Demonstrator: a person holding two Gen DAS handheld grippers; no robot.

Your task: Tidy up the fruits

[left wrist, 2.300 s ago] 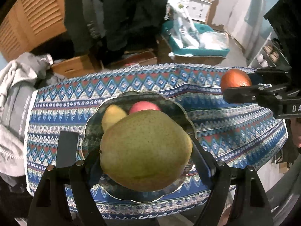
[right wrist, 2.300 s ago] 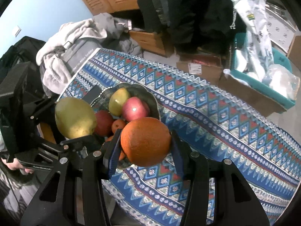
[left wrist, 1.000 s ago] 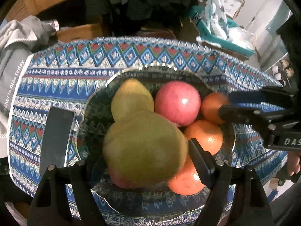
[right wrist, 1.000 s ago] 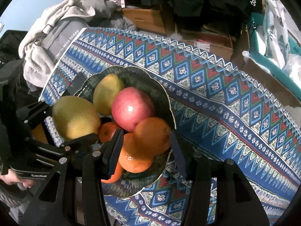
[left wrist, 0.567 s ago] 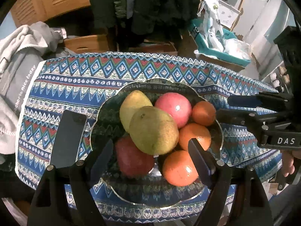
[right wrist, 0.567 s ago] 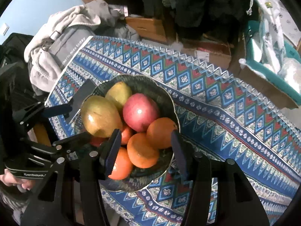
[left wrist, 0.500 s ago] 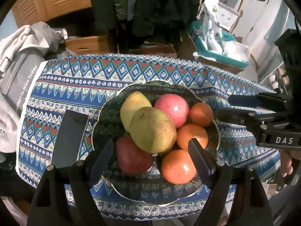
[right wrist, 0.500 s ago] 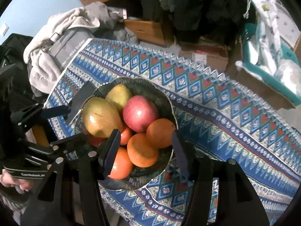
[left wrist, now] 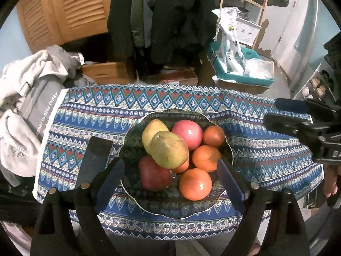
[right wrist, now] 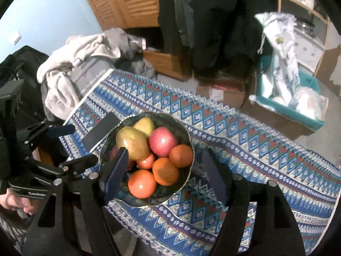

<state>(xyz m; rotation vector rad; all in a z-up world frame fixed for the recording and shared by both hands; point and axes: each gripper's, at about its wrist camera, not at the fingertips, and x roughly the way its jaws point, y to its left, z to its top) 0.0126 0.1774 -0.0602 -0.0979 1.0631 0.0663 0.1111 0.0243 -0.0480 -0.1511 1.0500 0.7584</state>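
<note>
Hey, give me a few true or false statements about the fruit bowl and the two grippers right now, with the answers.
1. The left hand-held gripper grips a pear. False: it is open and holds nothing.
2. The green pear rests on top of other fruit in the bowl. True.
3. The right hand-held gripper is open and empty. True.
4. The black phone lies inside the bowl. False: it lies on the tablecloth beside it.
5. A pink apple sits in the bowl. True.

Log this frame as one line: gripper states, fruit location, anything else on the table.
left gripper: open, empty | right gripper: open, empty | fruit: all piled in bowl, large pear on top | black phone beside bowl
</note>
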